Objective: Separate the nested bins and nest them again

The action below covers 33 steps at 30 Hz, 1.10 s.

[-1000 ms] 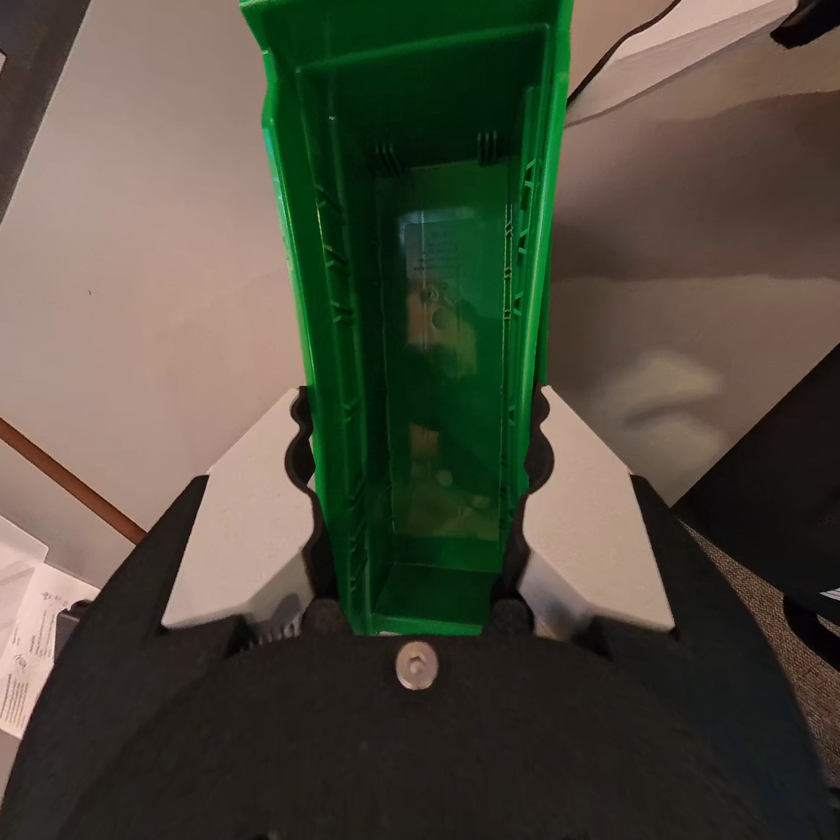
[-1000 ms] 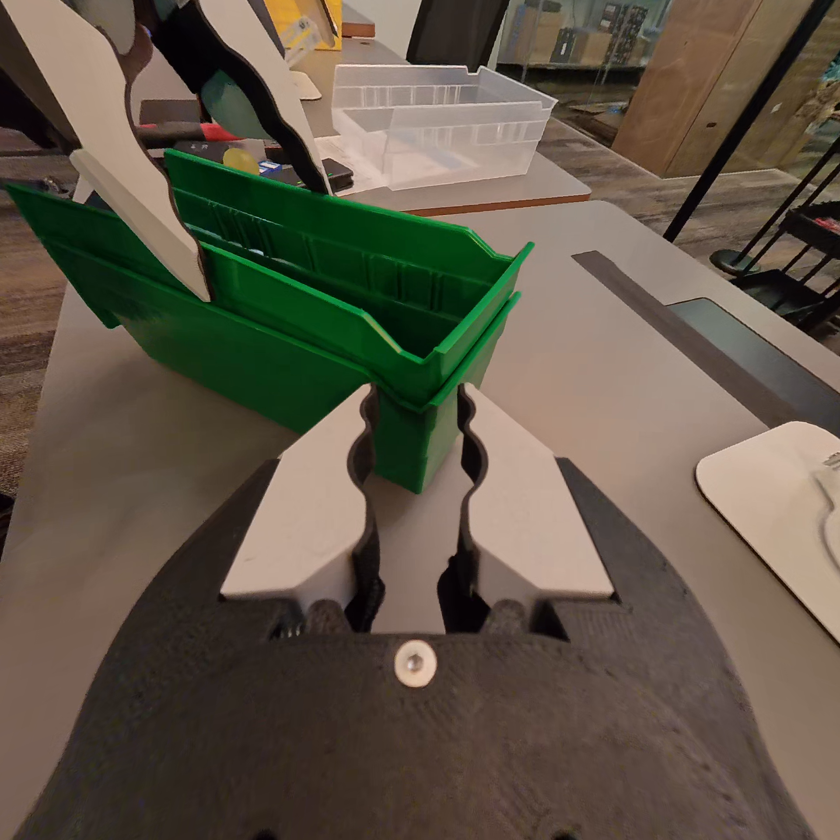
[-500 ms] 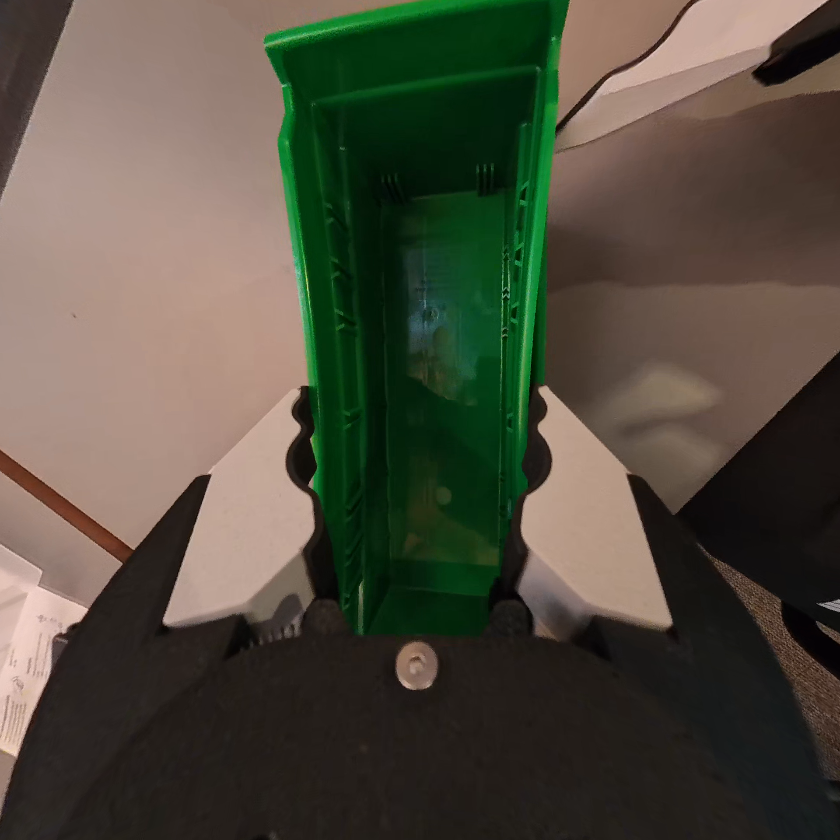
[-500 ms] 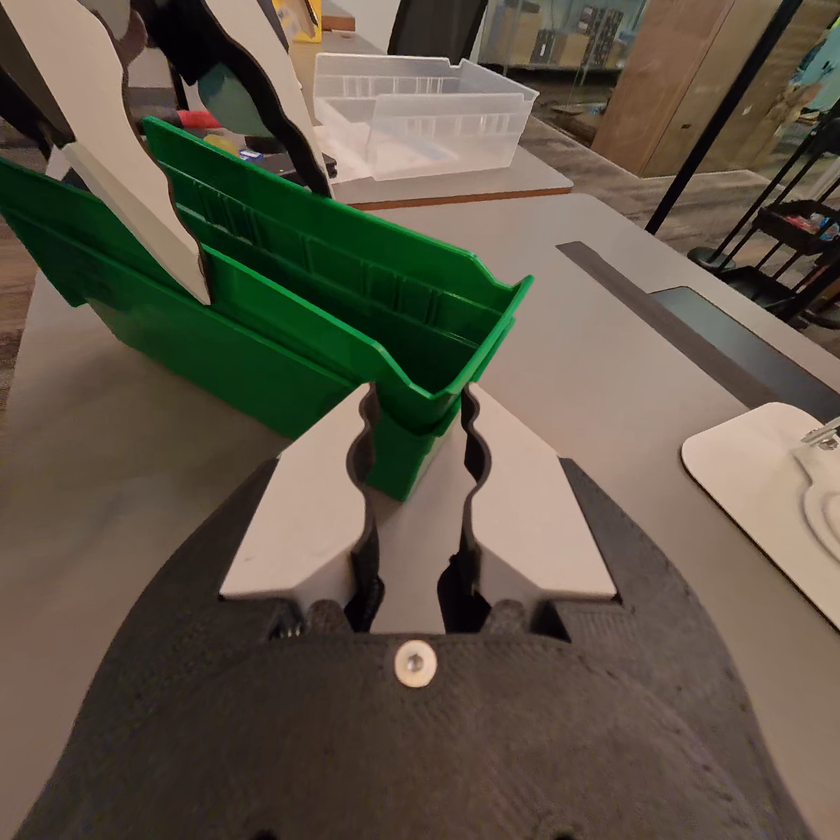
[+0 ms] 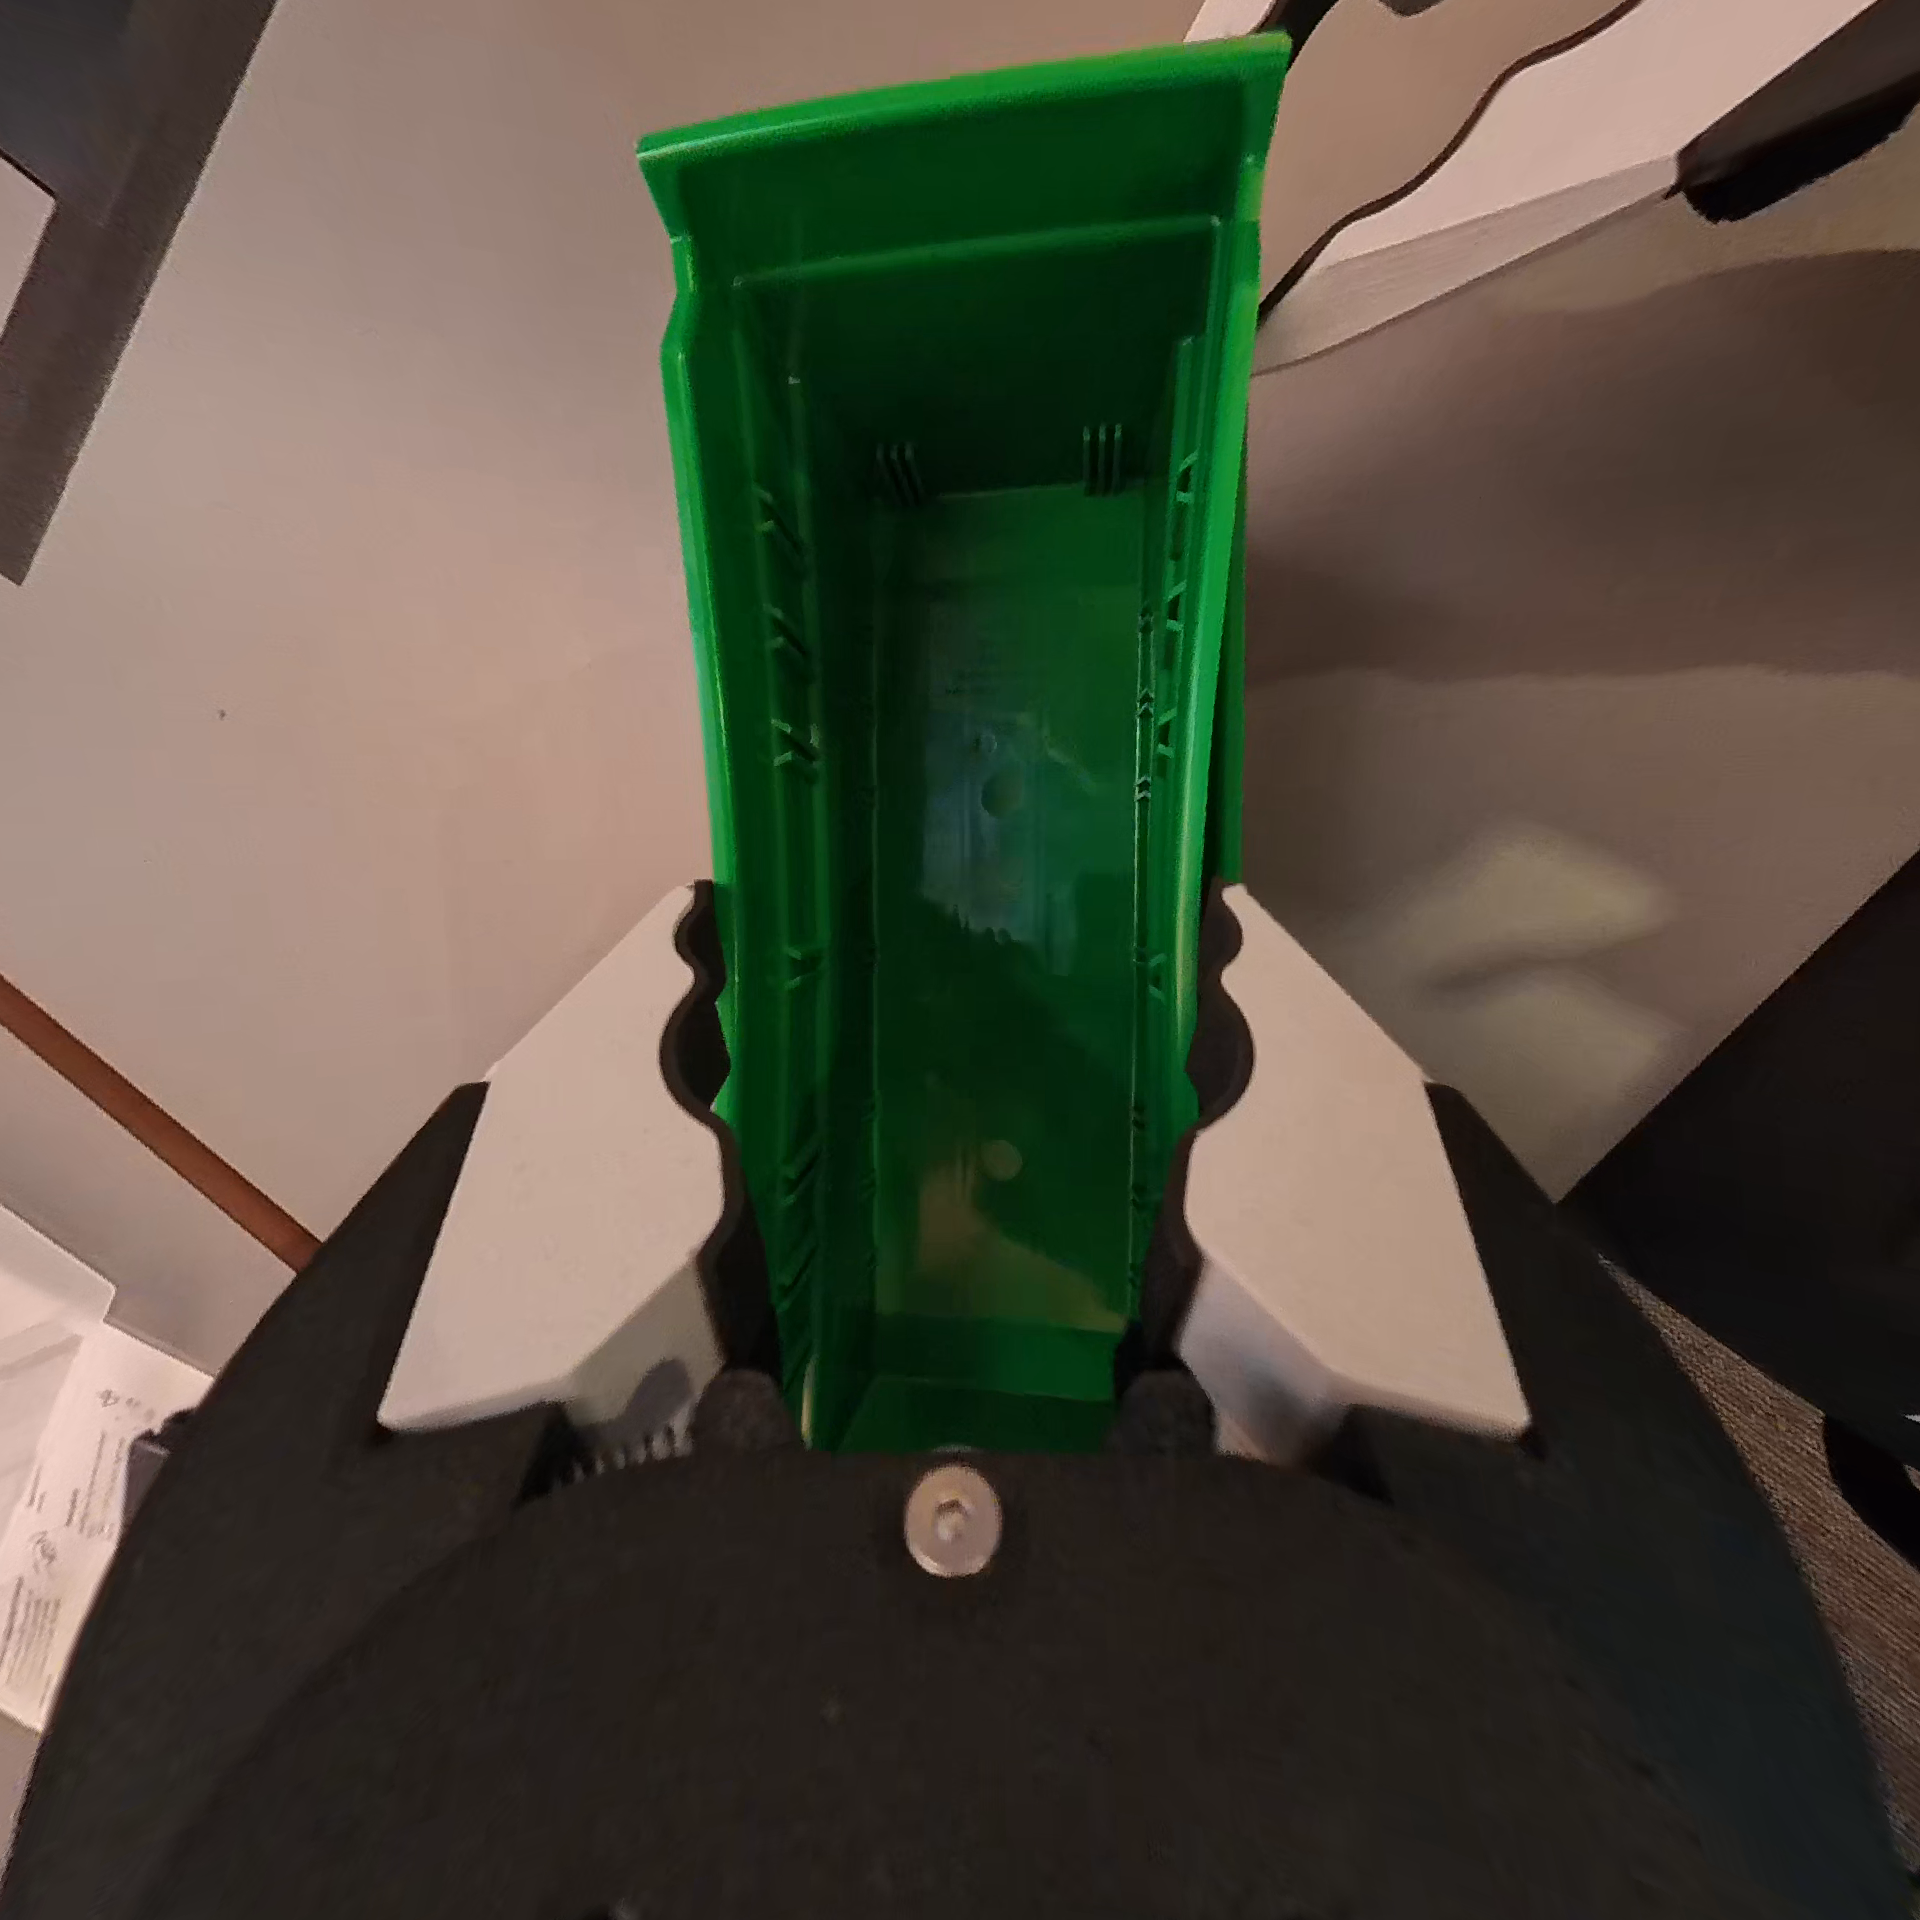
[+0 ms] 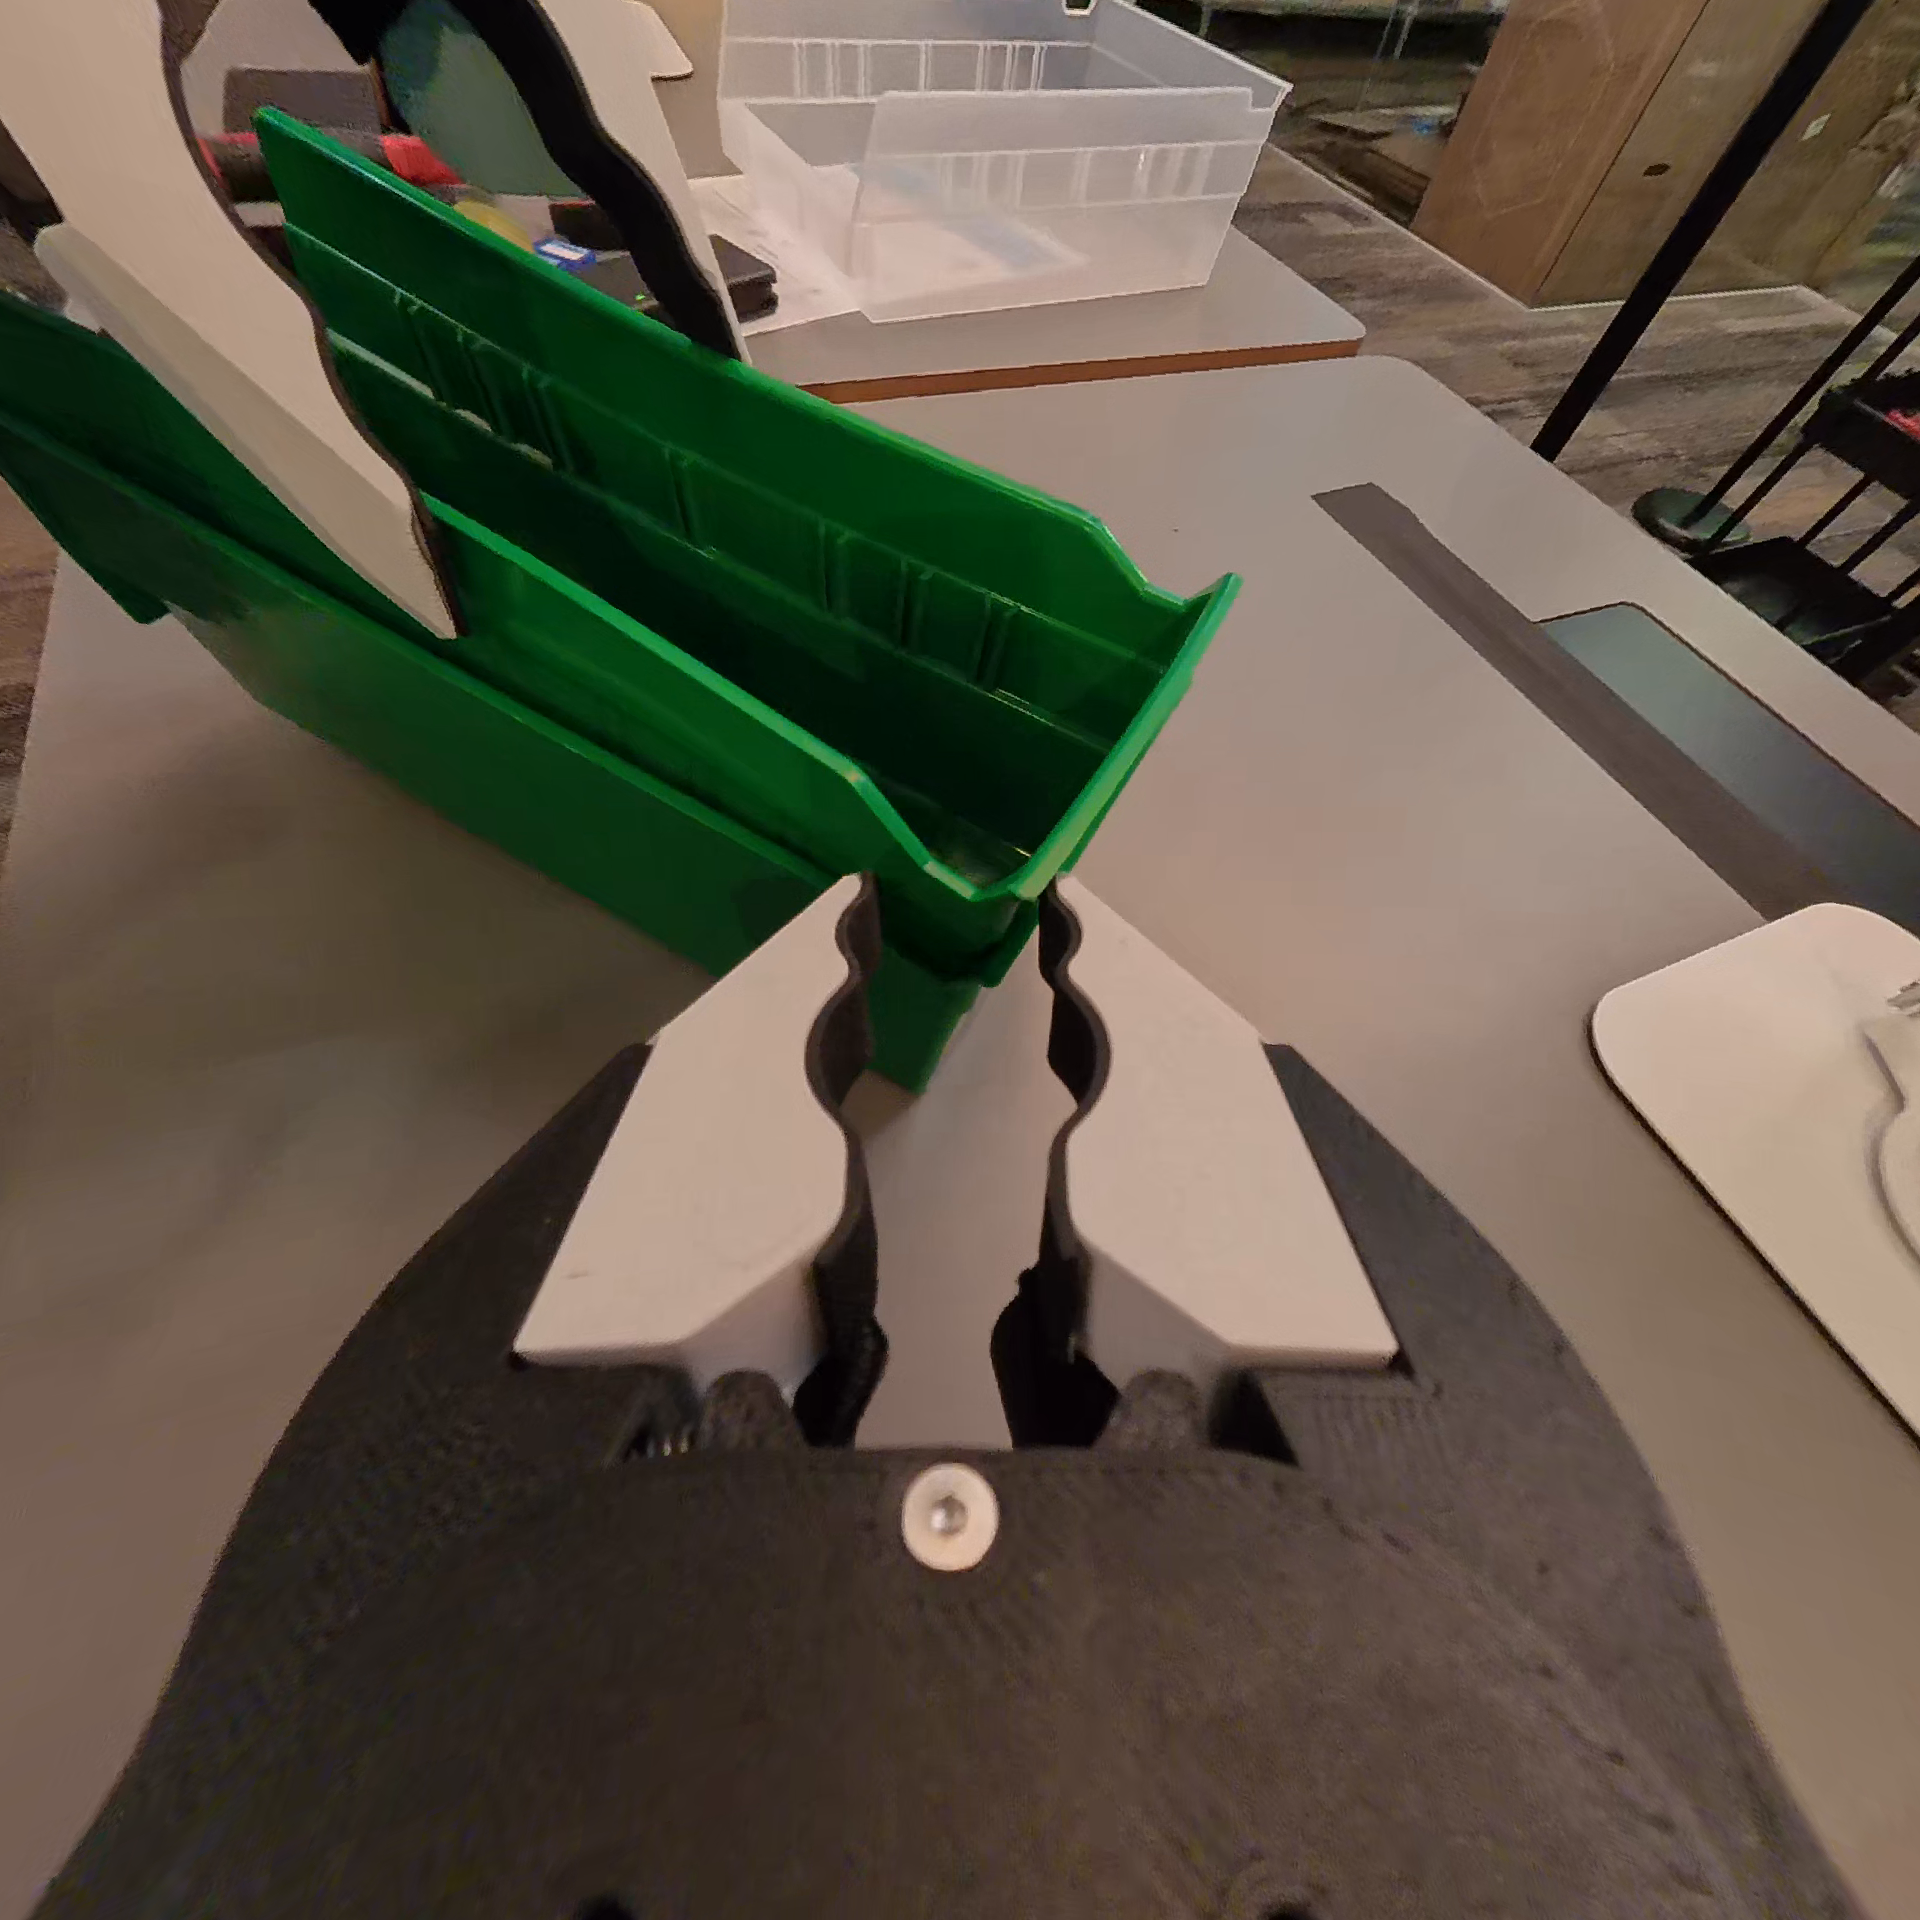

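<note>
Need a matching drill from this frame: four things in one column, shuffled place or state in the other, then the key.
Things
1. upper green bin
2. lower green bin
3. clear plastic bin
4. right gripper

Places or states
A. on the far table, behind the green pair
B. tilted up at its far end, gripped across its width by the left gripper
C. at the bins' near end, fingers either side of the lower bin's end
D. underneath, resting on the grey table

Pairs: 1-B, 2-D, 3-A, 4-C
</note>
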Tool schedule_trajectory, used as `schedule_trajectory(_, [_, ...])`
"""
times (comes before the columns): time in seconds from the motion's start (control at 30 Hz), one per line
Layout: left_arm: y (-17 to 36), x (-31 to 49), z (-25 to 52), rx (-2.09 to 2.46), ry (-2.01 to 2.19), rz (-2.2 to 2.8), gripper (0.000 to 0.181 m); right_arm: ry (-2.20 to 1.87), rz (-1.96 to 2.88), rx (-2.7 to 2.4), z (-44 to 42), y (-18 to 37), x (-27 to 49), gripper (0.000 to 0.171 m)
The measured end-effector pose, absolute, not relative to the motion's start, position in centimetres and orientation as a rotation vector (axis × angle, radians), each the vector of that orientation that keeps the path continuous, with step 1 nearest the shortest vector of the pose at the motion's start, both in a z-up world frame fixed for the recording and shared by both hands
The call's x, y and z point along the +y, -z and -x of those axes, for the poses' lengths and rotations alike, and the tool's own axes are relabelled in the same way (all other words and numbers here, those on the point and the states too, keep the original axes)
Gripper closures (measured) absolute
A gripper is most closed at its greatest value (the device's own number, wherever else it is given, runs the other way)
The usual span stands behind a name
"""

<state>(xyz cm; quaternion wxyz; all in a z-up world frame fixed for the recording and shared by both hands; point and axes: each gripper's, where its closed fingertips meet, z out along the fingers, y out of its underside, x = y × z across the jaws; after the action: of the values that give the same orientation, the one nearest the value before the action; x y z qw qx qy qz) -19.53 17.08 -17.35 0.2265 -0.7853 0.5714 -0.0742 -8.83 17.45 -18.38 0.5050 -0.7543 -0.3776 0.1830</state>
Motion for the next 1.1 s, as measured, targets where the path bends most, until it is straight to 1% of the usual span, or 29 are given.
schedule_trajectory(0.17, [16.2, 17.1, 19.2, 1.538, 0.270, 2.126, 0.092, -0.455, 1.835, -0.919, 8.8, 18.5, 17.5, 0.143])
schedule_trajectory(0.4, [16.6, 17.1, 19.5, 1.535, 0.279, 2.130, 0.092, -0.443, 1.841, -0.915, 9.1, 18.4, 17.6, 0.143])
schedule_trajectory(0.7, [17.7, 17.0, 19.9, 1.553, 0.251, 2.202, 0.078, -0.418, 1.820, -0.910, 9.4, 17.6, 17.4, 0.142])
schedule_trajectory(0.93, [17.3, 17.3, 19.4, 1.567, 0.200, 2.191, 0.074, -0.465, 1.781, -0.892, 10.0, 16.1, 17.0, 0.142])
schedule_trajectory(1.1, [17.5, 17.9, 19.2, 1.570, 0.138, 2.186, 0.081, -0.457, 1.775, -0.895, 10.0, 15.9, 16.9, 0.144])
